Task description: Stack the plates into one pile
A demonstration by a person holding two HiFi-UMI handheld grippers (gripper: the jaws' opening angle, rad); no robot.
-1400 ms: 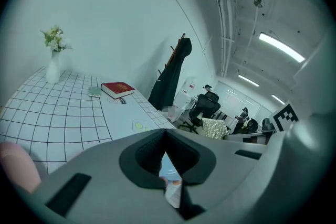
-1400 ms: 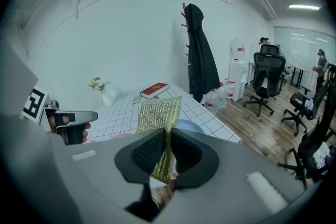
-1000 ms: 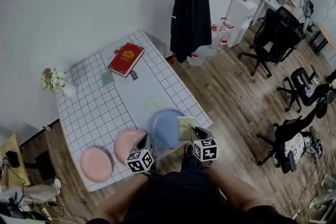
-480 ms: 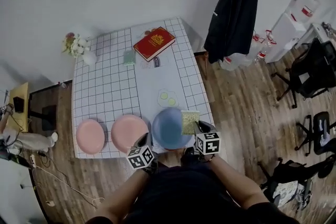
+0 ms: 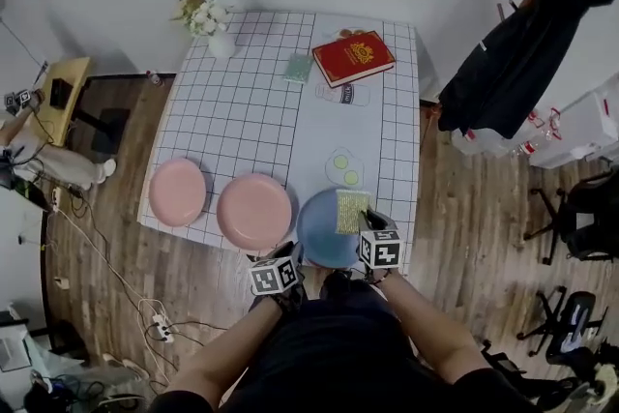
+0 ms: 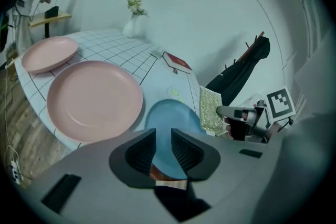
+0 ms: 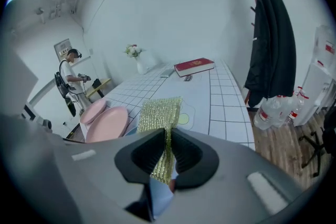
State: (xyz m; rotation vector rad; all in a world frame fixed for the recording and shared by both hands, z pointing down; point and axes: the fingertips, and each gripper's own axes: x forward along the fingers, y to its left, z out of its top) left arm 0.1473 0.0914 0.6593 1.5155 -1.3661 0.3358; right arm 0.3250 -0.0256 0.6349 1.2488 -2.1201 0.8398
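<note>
Desk (image 5: 242, 121): white cloth with a black grid.
- Far edge: white vase (image 5: 221, 44) of flowers, a small green pad (image 5: 298, 68), then a red book (image 5: 354, 58) lying flat and askew.
- Just in front of the book: a small flat label (image 5: 342, 94), print unreadable.
- Right of centre: pale mat (image 5: 342, 169) with two green discs.
- Near edge: gold mesh cloth (image 5: 350, 211), pinched between the jaws of the right gripper (image 5: 364, 220).

Wood floor (image 5: 464, 208):
- Right: black coat (image 5: 522, 53) on a rack, bottles (image 5: 532, 135), office chairs (image 5: 585, 213).
- Left: yellow side table (image 5: 63, 87), cables and a power strip (image 5: 160, 329).
</note>
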